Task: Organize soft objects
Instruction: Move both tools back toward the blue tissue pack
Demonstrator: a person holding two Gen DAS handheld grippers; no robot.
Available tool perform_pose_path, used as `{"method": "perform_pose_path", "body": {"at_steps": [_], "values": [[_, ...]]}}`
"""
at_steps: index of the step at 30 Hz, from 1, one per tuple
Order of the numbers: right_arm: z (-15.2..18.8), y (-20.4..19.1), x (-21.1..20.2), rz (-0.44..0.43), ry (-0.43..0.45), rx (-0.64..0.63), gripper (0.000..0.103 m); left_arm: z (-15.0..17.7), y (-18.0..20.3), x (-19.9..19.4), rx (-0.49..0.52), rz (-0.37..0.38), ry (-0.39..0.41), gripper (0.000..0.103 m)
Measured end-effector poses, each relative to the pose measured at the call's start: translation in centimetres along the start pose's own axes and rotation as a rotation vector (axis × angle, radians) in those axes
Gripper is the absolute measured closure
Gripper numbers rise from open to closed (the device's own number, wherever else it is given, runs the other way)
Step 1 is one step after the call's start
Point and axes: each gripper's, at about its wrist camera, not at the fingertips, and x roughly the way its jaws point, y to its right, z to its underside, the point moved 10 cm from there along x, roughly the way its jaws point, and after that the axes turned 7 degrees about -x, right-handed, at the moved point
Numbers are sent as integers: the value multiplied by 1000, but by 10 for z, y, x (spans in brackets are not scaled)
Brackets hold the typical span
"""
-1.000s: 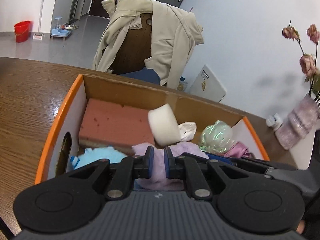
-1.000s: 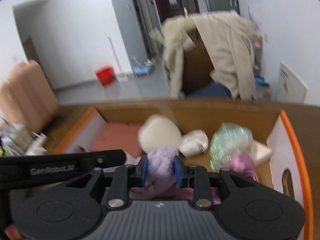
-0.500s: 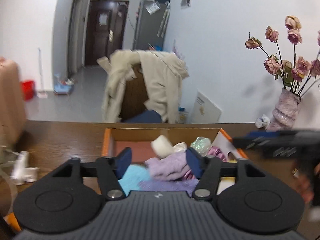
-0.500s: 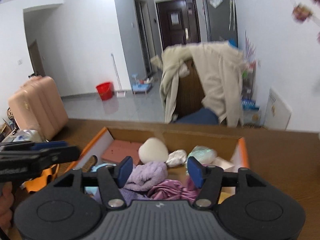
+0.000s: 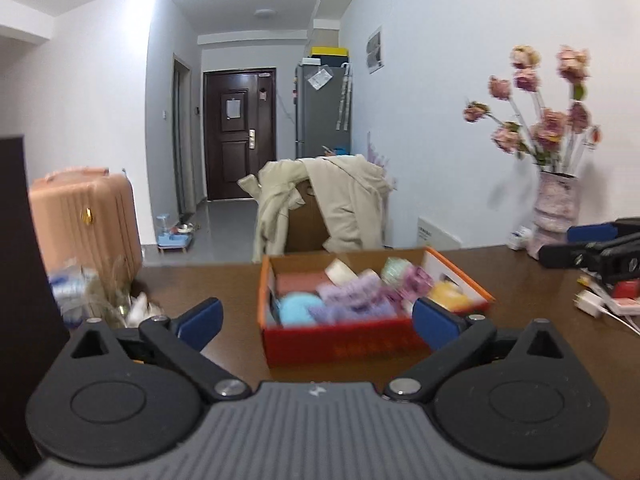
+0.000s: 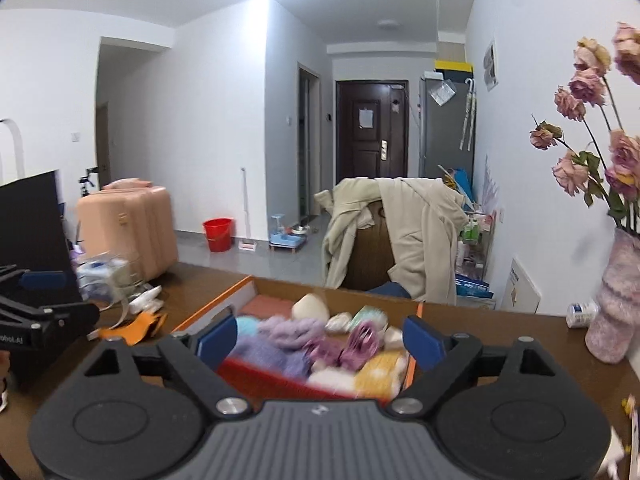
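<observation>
An orange cardboard box [image 5: 340, 342] stands on the brown table, full of soft things: a pink sponge [image 5: 298, 282], a blue fluffy piece [image 5: 298, 308], a purple knit piece [image 5: 352, 294], a white round pad [image 5: 340, 270] and a yellow piece [image 5: 450, 294]. The box [image 6: 414, 372] and purple piece [image 6: 294, 330] also show in the right wrist view. My left gripper [image 5: 316, 322] is open, empty, pulled back in front of the box. My right gripper [image 6: 316, 344] is open and empty, back from the box too.
A vase of dried roses [image 5: 556, 204] stands at the table's right back; it also shows in the right wrist view [image 6: 616, 300]. White plugs and cables [image 5: 596, 304] lie at right. Plastic clutter [image 5: 100, 300] and a dark panel [image 5: 20, 280] are at left. A coat-draped chair [image 5: 320, 204] stands behind.
Both grippers let go of the purple soft piece, opened wide and pulled back and up from the box. The box now looks smaller and farther away.
</observation>
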Motion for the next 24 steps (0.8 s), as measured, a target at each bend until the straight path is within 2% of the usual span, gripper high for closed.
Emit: {"method": "perform_pose_path", "body": {"at_steps": [3, 6, 8, 12, 15, 18, 24], "values": [[36, -24, -37, -13, 3, -17, 13, 33, 10, -34, -36, 16, 5, 0], [78, -46, -65, -31, -15, 26, 12, 61, 11, -59, -68, 21, -2, 0], [108, -57, -80, -25, -54, 62, 12, 76, 11, -68, -74, 22, -36, 0], [153, -68, -99, -15, -134, 132, 12, 83, 8, -67, -50, 9, -45, 0], [168, -68, -99, 6, -173, 148, 12, 84, 7, -61, -78, 10, -52, 0], [168, -68, -99, 31, -170, 141, 12, 88, 10, -54, -71, 16, -69, 0], [171, -64, -82, 29, -173, 144, 12, 97, 8, -32, -76, 8, -114, 0]]}}
